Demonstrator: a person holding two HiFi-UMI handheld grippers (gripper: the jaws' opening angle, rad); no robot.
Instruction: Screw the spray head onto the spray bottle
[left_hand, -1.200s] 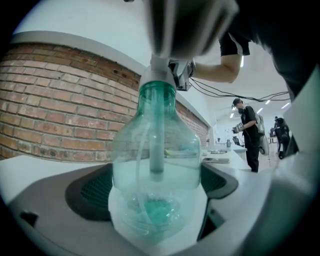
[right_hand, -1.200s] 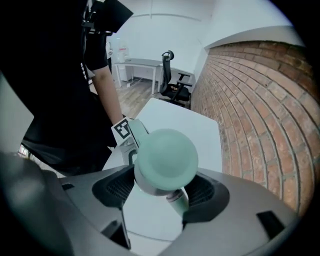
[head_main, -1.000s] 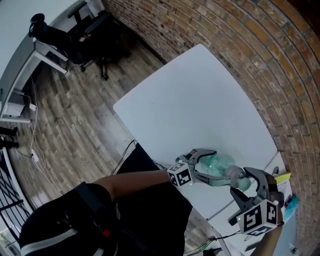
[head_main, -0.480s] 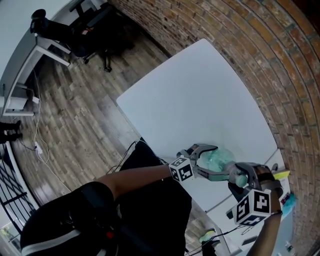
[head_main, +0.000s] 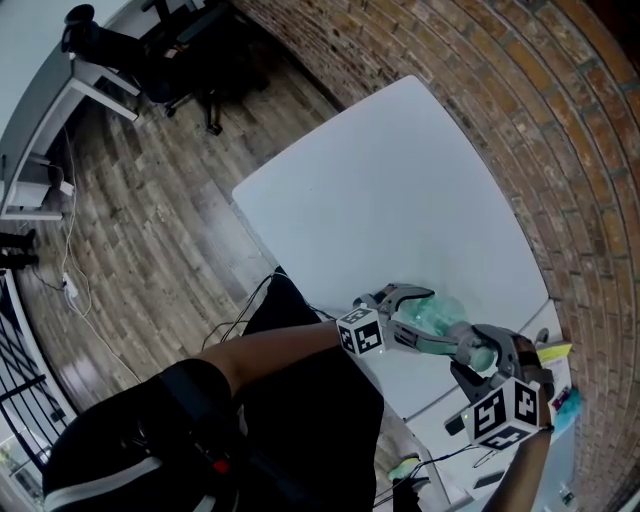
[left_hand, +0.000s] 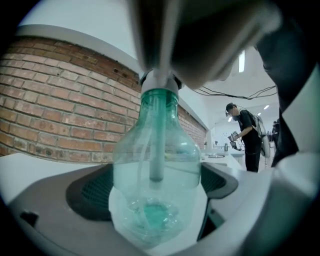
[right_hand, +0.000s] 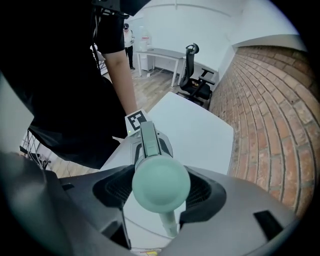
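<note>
A clear green spray bottle (head_main: 446, 312) is held over the near edge of the white table (head_main: 400, 200), and my left gripper (head_main: 416, 318) is shut on its body. In the left gripper view the bottle (left_hand: 156, 175) fills the gap between the jaws, with the dip tube (left_hand: 156, 140) hanging inside it and a white collar (left_hand: 160, 80) at its neck. My right gripper (head_main: 478, 362) is shut on the pale green spray head (head_main: 485, 352), which sits on the bottle's neck. From the right gripper view I look onto the head's rounded top (right_hand: 161, 184), with its nozzle (right_hand: 169, 222) below.
A brick wall (head_main: 560, 120) runs along the table's far side. Wood floor, a black office chair (head_main: 190, 50) and a desk (head_main: 60, 110) lie to the left. A yellow item (head_main: 556, 350) sits by the right gripper. A person (left_hand: 247, 135) stands far off.
My right gripper has shifted slightly left toward the bottle and turned with the spray head. The left gripper keeps its hold on the bottle.
</note>
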